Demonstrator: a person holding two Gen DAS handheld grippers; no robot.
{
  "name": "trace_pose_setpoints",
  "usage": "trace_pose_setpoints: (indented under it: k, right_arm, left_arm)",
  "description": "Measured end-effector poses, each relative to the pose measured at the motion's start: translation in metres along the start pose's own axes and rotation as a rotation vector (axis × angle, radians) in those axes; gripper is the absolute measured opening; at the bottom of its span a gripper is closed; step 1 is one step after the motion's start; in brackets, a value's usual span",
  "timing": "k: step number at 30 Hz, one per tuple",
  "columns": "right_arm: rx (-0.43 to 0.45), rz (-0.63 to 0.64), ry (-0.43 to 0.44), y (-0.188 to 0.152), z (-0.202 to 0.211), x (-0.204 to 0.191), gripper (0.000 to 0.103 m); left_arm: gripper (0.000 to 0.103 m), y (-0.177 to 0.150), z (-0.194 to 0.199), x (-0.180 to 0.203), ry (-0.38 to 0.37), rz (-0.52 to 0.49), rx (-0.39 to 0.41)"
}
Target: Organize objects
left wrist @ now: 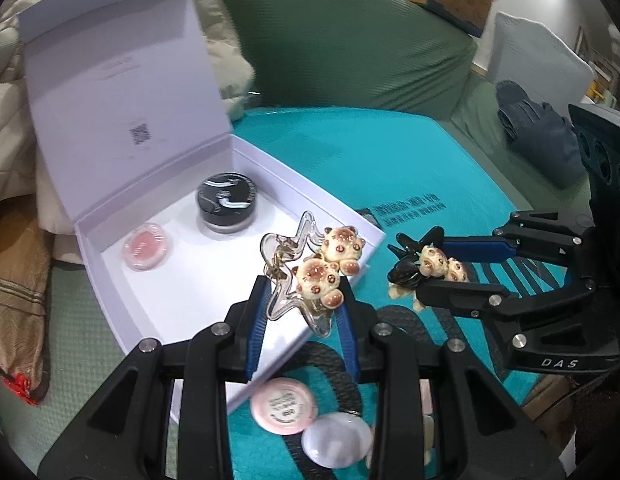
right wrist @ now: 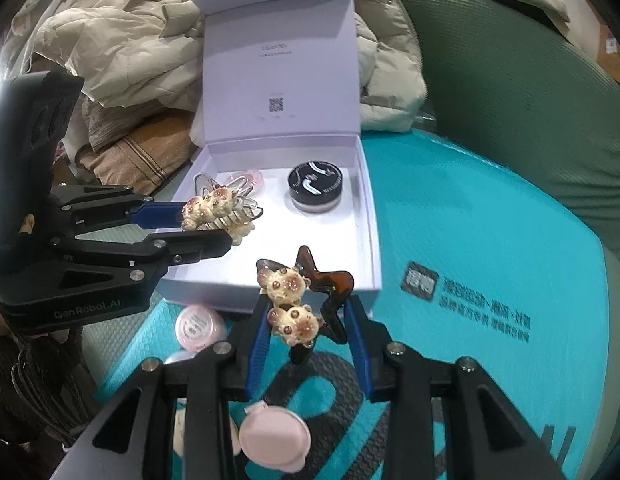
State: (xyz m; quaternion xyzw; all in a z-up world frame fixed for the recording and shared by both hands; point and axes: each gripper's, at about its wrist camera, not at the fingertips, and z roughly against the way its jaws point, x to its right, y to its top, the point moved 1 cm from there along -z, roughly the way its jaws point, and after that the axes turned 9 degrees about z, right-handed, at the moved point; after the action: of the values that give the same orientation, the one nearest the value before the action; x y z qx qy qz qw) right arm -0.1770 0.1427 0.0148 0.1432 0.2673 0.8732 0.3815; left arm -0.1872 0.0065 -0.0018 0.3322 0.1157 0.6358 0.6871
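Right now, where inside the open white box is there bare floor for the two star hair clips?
Free: the white box floor in front of the black jar, toward the near wall. The back row is taken by the black jar and the pink pot. Crowded: the teal mat just outside the near wall, with pink compacts.
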Motion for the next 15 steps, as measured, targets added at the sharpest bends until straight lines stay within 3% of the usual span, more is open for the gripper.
trace_pose_setpoints:
  k: [15]
  right_arm:
    - [0.015, 0.061, 0.039, 0.042, -0.025, -0.007, 0.037]
  left_arm:
    - [0.030, 0.014, 0.003, -0.040, 0.086, 0.082, 0.024]
